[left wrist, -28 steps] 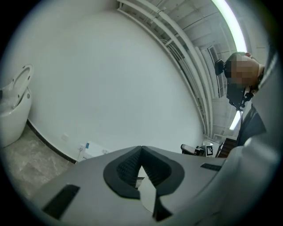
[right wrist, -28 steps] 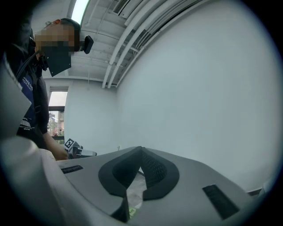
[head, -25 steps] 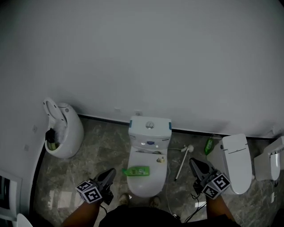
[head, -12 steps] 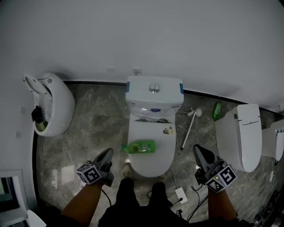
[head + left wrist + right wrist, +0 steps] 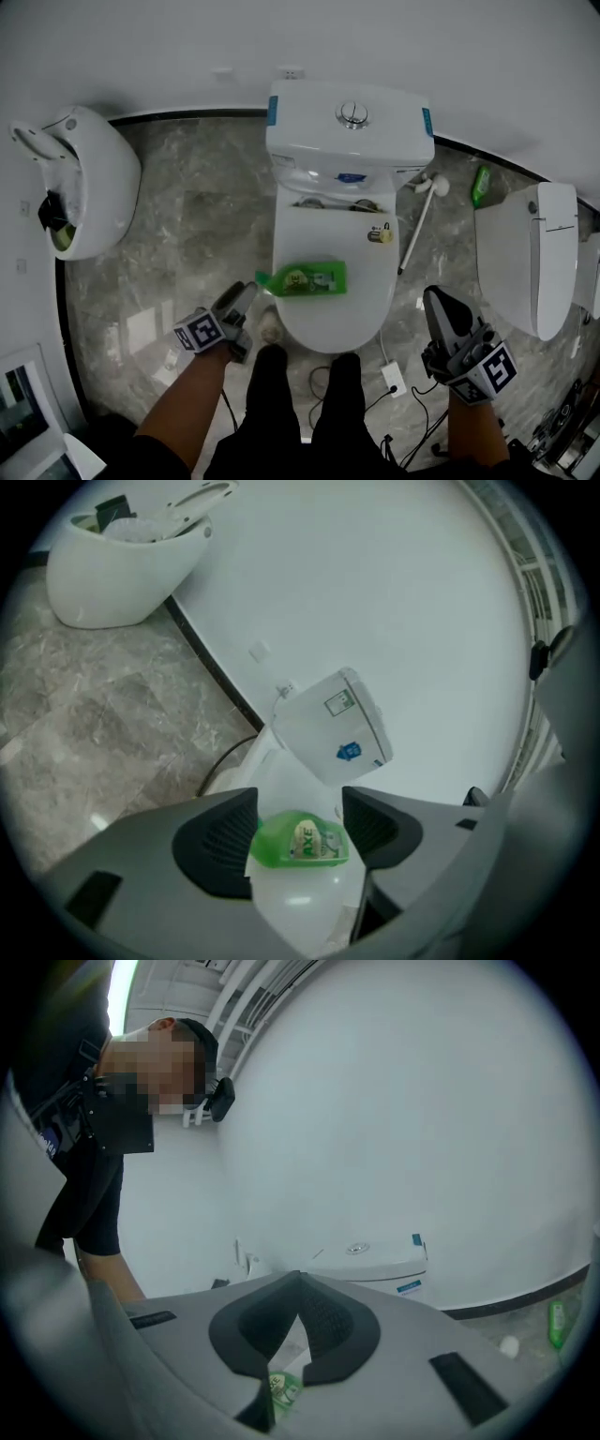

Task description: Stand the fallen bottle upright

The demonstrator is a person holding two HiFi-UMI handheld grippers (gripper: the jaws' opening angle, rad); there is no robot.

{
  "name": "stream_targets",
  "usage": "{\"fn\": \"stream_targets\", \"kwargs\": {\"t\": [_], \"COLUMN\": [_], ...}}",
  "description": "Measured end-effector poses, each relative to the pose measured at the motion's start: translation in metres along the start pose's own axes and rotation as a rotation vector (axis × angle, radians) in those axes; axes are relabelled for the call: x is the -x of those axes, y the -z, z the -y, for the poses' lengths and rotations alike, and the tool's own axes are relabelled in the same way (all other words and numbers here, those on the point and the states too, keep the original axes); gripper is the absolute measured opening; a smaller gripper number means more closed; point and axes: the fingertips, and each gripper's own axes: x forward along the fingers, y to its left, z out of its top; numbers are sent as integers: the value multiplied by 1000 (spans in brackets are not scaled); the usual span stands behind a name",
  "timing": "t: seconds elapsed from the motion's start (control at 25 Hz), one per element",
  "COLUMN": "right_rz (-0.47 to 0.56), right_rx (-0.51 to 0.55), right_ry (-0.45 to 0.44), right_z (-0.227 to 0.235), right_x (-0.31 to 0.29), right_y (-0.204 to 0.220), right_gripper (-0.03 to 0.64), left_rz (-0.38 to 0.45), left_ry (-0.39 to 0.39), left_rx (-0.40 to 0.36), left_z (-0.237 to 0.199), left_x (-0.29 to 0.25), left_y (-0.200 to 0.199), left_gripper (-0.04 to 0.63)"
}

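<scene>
Two grippers, reach step: L gripper [image 5: 246,300] jaws opening, nothing pinched, aimed at green bottle [image 5: 302,278] lying on toilet lid [image 5: 323,323]; R gripper [image 5: 438,307] pressed together. Next: straddle bottle, clamp, tip upright.

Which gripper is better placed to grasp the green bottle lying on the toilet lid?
Left. The left gripper sits near the green bottle, jaws opening, bottle lined up between them. The right gripper is shut and farther off.

Left gripper [image 5: 246,298] now nearer the green bottle [image 5: 305,278], tips just beside its left end. Jaws opening from shut, bottle showing between them, not pinched. Right gripper [image 5: 439,305] closer to the toilet [image 5: 349,131], which fills more of the head view.
</scene>
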Motion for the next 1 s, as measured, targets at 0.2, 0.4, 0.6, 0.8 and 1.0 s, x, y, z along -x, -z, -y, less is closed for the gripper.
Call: {"fn": "stream_targets", "kwargs": {"t": [0.2, 0.4, 0.6, 0.8, 1.0], "right_rz": [-60, -124, -144, -143, -131], "right_rx": [4, -15, -29, -35, -32], "right_ry": [10, -1, 13, 24, 27], "right_z": [17, 25, 32, 36, 36], "right_x": [0, 7, 13, 21, 25], "right_y": [47, 87, 103, 103, 93], "right_gripper": [2, 2, 2, 2, 2], "left_rz": [8, 3, 33, 88, 103], "left_ry": [-30, -20, 29, 39, 14], "left_rx": [172, 247, 259, 259, 195], "left_z": [-63, -83, -82, -72, -48], "left_x": [-45, -83, -100, -98, -90], "left_y": [23, 41, 37, 30, 20], "left_gripper": [383, 383, 296, 175, 167]}}
